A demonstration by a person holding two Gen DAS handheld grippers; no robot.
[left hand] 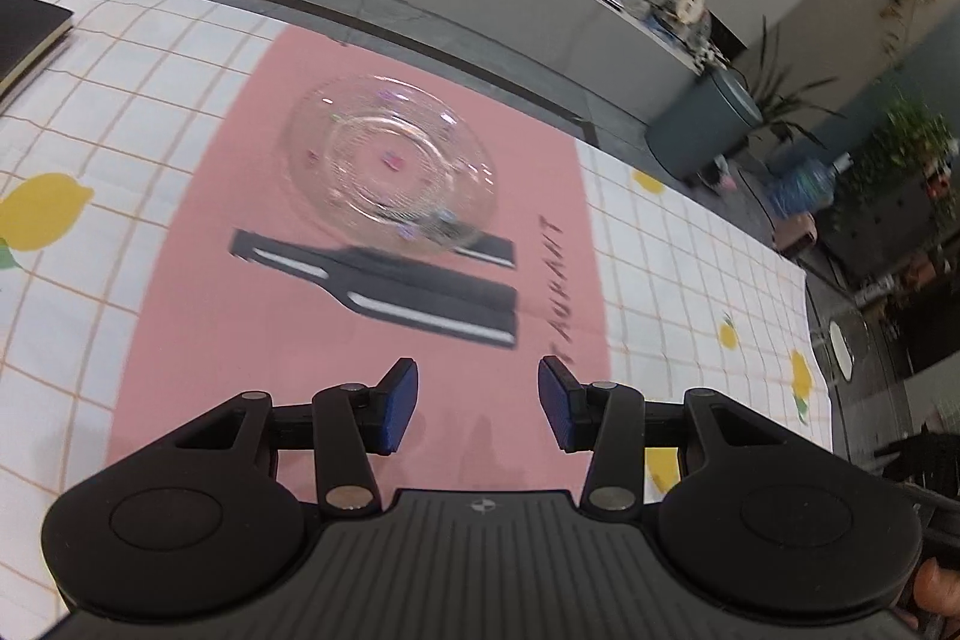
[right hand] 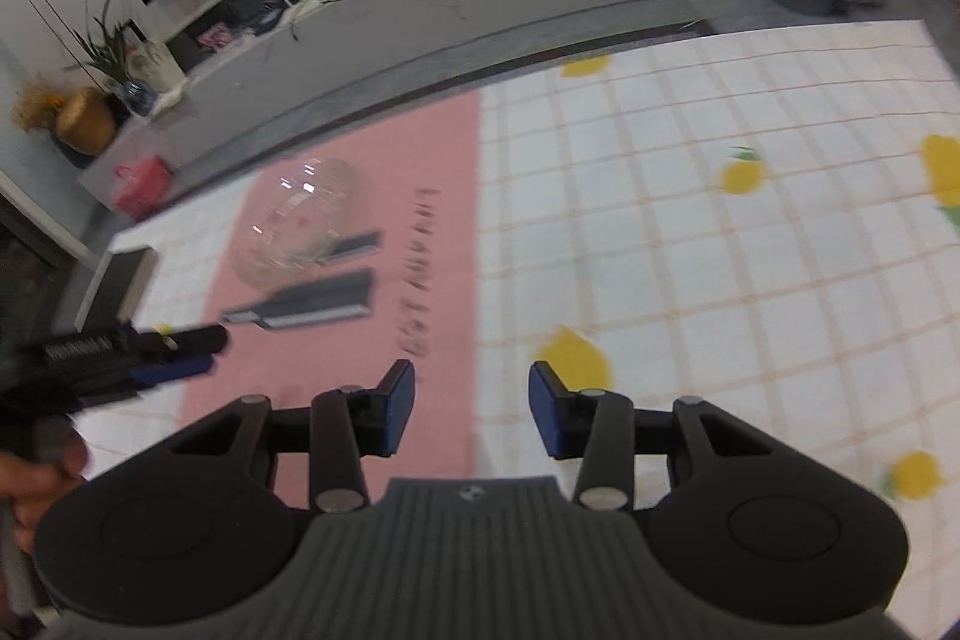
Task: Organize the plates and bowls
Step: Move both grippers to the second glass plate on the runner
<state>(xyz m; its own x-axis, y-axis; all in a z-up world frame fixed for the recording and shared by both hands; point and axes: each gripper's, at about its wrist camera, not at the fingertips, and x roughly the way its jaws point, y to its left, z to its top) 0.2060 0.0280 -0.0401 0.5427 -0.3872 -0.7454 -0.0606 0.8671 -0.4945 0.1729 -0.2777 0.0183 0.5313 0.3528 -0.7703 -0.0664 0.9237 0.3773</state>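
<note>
Glass dishes on the pink mat, both grippers empty

The stacked clear glass dishes (left hand: pixel 390 172) sit on the pink mat (left hand: pixel 240 340) over the checked tablecloth (left hand: pixel 690 268) on the desk; the left gripper (left hand: pixel 478 403) and the right gripper (right hand: pixel 472 409) hover well short, jaws apart, nothing between them.

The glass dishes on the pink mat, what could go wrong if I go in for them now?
1. The clear glass dishes look nested, so a pinch on the rim may lift only the top one or rattle the stack.
2. Both views are blurred; a fast approach by the open left tool could knock the glass.
3. The open right tool is close to the left one, so they could collide.
</note>
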